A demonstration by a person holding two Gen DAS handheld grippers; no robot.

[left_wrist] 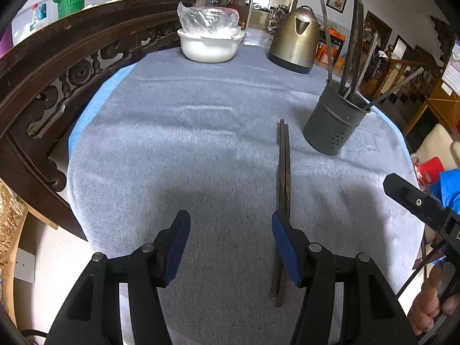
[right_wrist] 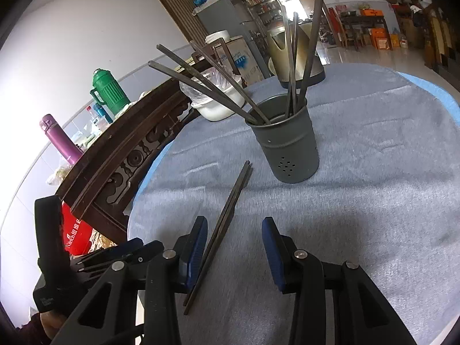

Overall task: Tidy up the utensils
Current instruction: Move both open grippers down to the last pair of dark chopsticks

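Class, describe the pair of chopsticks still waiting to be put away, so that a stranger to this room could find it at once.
Start at the round table under its grey cloth. Find the grey holder that stands in front of the kettle. The pair of chopsticks lies flat on the cloth beside it, close together, while all the other sticks stand upright in the holder.
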